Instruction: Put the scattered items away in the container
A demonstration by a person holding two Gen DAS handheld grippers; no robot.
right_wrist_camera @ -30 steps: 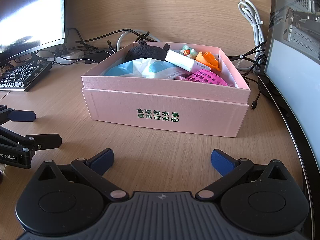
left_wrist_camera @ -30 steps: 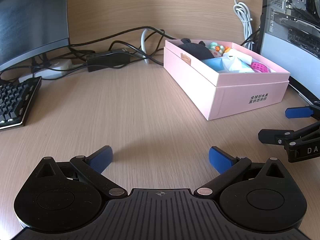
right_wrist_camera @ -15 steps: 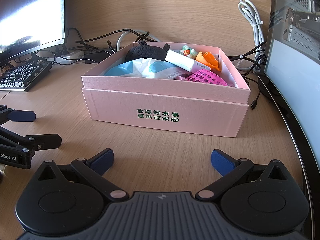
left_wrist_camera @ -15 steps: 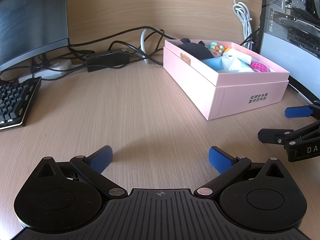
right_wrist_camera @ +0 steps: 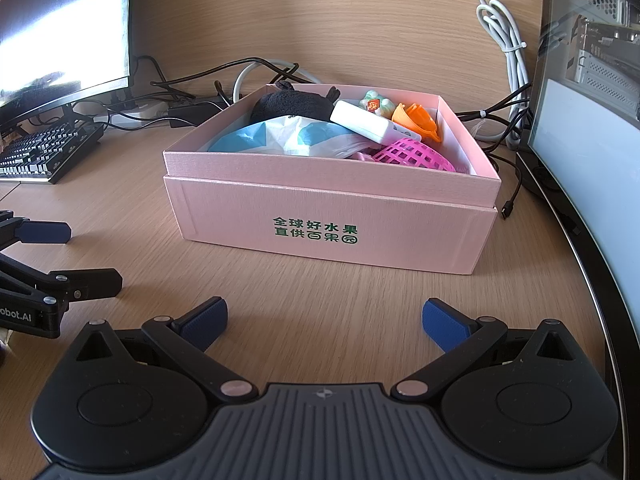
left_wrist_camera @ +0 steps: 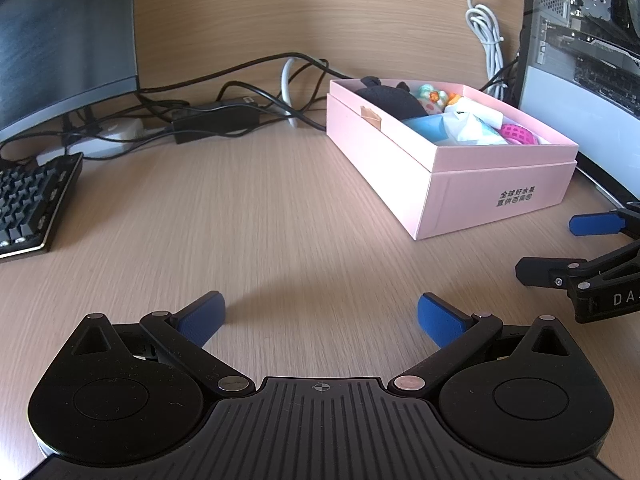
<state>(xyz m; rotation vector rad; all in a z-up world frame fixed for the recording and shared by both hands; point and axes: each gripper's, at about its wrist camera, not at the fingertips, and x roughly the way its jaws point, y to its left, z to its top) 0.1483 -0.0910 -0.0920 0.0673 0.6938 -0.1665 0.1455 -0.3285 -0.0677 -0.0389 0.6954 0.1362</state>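
Across the wooden counter (right_wrist_camera: 360, 300) in front of me, the biggest things are the dark monitor (right_wrist_camera: 60, 32) at far left and the computer case (right_wrist_camera: 592, 60) at right. Between them sits the pink box (right_wrist_camera: 332, 216), open-topped, green characters on its near wall. Inside it lie a black plush toy (right_wrist_camera: 292, 106), a blue-and-white plastic bag (right_wrist_camera: 280, 136), a pink mesh basket (right_wrist_camera: 412, 156), a white rectangular block (right_wrist_camera: 364, 122), an orange scoop (right_wrist_camera: 416, 118) and a small pale figurine (right_wrist_camera: 374, 104). A black keyboard (left_wrist_camera: 32, 200) rests at the left edge, with tangled cables (left_wrist_camera: 240, 108) behind. My left gripper (left_wrist_camera: 320, 316) hovers over bare counter, jaws spread wide, holding nothing. My right gripper (right_wrist_camera: 324, 320) faces the box, likewise spread and empty.
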